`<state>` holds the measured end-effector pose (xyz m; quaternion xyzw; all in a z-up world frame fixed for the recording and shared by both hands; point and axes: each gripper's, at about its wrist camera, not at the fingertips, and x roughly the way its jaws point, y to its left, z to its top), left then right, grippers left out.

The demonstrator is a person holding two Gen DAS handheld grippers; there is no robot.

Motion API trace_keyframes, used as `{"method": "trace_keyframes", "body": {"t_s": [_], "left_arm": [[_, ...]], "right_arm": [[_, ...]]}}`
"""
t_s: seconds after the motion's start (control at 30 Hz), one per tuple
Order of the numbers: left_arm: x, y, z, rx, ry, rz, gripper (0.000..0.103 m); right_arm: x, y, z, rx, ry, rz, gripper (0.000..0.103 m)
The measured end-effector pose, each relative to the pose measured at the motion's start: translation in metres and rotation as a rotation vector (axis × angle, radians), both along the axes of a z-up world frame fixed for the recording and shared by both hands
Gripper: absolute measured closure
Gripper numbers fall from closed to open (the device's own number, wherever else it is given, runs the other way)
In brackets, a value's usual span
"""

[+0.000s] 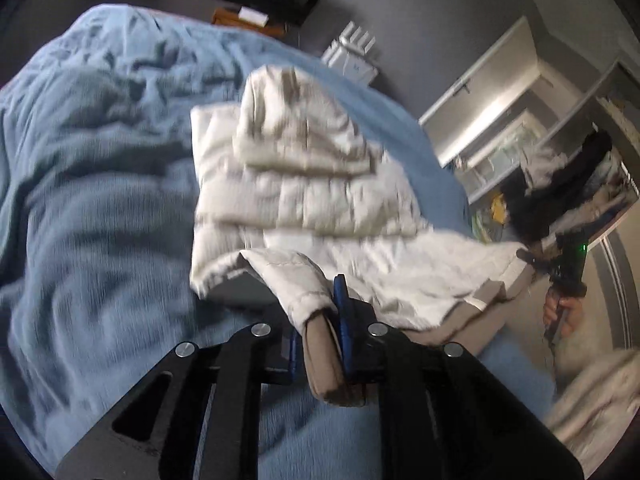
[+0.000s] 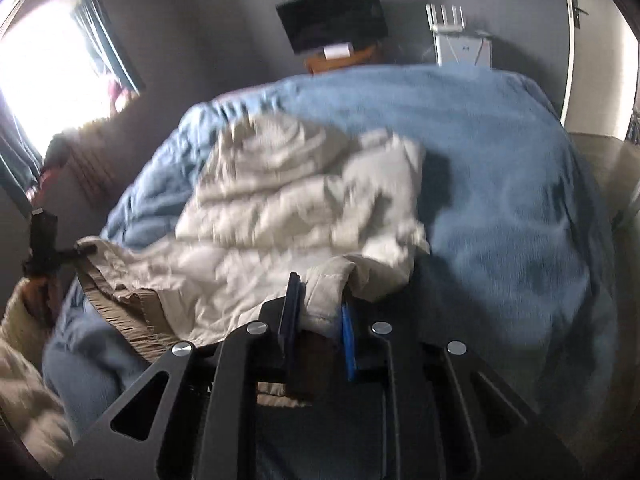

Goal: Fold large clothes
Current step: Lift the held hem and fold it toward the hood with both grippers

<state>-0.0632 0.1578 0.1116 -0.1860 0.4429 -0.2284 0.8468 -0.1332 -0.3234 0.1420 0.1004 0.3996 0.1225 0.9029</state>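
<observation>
The white quilted jacket (image 1: 304, 184) lies across the blue blanket (image 1: 100, 200) on the bed, hood end toward twelve o'clock and hem toward us at six. We hold its near edge at two corners so the lower half can be carried up and over the rest in one fold. Our left gripper (image 1: 320, 320) is closed tight on one hem corner, the tan ribbed cuff bunched between its blue pads. Our right gripper (image 2: 316, 312) is likewise clamped on the other corner, a fold of white fabric pinched between its jaws. From the left wrist view the right gripper shows at three o'clock, keeping the hem stretched between both grips so it does not sag. At twelve o'clock beyond the bed hangs a dark screen (image 2: 332, 16) on the grey wall.
</observation>
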Motion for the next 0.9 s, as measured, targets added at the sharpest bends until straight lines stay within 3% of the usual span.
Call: {"method": "trace_keyframes", "body": {"t_s": [0.23, 0.4, 0.5, 0.67, 0.77, 0.9], "left_arm": [[0.087, 0.013, 0.023, -0.053, -0.063, 0.092, 0.089], [0.163, 0.012, 0.03, -0.061, -0.079, 0.155, 0.089], [0.216, 0.008, 0.023, -0.023, -0.059, 0.188, 0.089], [0.295, 0.012, -0.023, -0.017, 0.053, 0.259, 0.088], [0.326, 0.013, -0.049, 0.02, 0.096, 0.274, 0.087], [0.349, 0.016, -0.079, 0.038, 0.15, 0.288, 0.085]], "right_arm": [[0.094, -0.023, 0.035, 0.087, -0.107, -0.071, 0.088], [0.175, -0.036, 0.037, 0.103, -0.121, -0.15, 0.088], [0.235, -0.045, 0.02, 0.115, -0.107, -0.22, 0.088], [0.316, -0.057, -0.026, 0.134, -0.048, -0.315, 0.088], [0.356, -0.059, -0.058, 0.178, 0.011, -0.371, 0.088], [0.396, -0.057, -0.099, 0.142, 0.063, -0.405, 0.088]]}}
